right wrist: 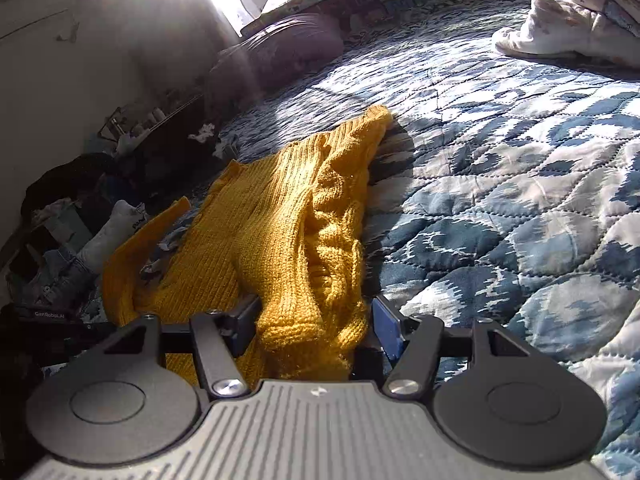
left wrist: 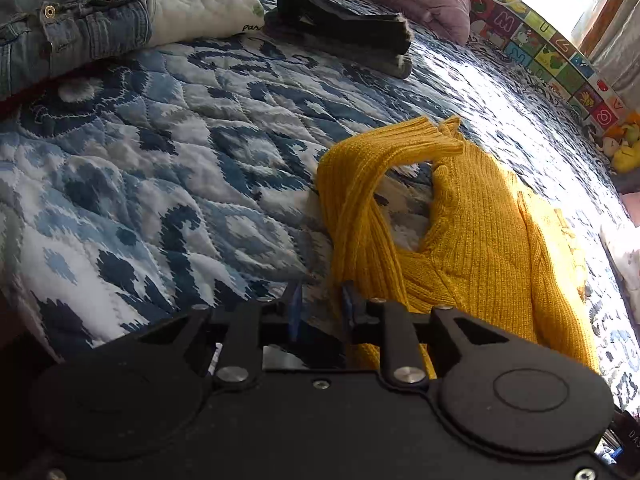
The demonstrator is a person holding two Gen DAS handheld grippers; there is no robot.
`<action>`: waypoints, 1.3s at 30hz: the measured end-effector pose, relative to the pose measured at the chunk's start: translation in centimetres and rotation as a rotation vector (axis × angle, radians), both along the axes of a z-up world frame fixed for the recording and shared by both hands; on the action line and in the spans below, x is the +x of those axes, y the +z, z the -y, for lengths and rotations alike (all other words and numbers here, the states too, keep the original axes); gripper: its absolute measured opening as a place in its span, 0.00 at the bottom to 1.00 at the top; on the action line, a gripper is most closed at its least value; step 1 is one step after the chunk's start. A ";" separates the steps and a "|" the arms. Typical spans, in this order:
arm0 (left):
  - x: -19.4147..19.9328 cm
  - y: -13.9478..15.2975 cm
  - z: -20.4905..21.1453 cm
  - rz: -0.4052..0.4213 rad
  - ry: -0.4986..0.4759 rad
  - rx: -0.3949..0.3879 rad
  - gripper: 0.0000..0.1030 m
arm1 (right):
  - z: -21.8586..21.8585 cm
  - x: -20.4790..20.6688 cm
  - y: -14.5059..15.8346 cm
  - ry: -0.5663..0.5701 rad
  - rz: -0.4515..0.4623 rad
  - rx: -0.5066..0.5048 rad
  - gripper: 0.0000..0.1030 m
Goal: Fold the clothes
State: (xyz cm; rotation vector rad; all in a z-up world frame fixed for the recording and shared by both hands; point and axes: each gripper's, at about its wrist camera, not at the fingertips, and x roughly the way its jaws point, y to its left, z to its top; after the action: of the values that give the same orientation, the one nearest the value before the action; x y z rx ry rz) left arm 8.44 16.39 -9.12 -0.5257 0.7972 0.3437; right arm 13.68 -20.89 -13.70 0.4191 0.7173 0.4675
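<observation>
Lying on the blue-and-white quilt [left wrist: 160, 184], the yellow sweater [left wrist: 472, 232] spreads just beyond the left gripper [left wrist: 320, 304], whose jaws stand slightly apart with one sleeve edge beside them; whether they pinch it I cannot tell. Beyond the sweater sit folded jeans [left wrist: 68, 28], a white garment [left wrist: 204, 8] and dark folded clothes [left wrist: 344, 28].

Right view: the right gripper [right wrist: 316, 320] is spread wide around a bunched fold of the sweater [right wrist: 280, 216]. A purple pillow [right wrist: 288, 48] lies far beyond it, under window glare.

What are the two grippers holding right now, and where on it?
The right gripper straddles a bunched knit edge of the yellow sweater, jaws still apart. The left gripper sits at the sweater's sleeve; whether it grips cannot be told.
</observation>
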 end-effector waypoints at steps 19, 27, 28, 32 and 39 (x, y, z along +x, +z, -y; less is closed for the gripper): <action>5.1 0.9 -3.6 -0.003 0.037 0.115 0.12 | -0.3 0.6 -0.5 0.043 0.006 -0.007 0.61; -2.1 -0.9 -9.6 0.044 0.310 -0.075 0.38 | -0.3 0.7 -0.7 0.042 0.002 0.002 0.62; -2.4 -0.6 -10.0 0.059 0.335 -0.080 0.44 | -0.3 0.7 -0.7 0.041 0.002 0.003 0.62; -2.3 0.0 -11.7 0.068 0.382 -0.042 0.50 | -0.3 0.7 -0.7 0.040 0.006 0.001 0.62; -3.7 1.0 -12.1 0.057 0.438 0.035 0.47 | -0.3 0.7 -0.4 0.038 0.010 0.006 0.62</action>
State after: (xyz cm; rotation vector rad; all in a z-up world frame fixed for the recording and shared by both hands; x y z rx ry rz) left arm 4.76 28.51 -8.09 -0.6737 0.6152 0.7415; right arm 14.34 -20.64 -14.09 0.4086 0.7153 0.5072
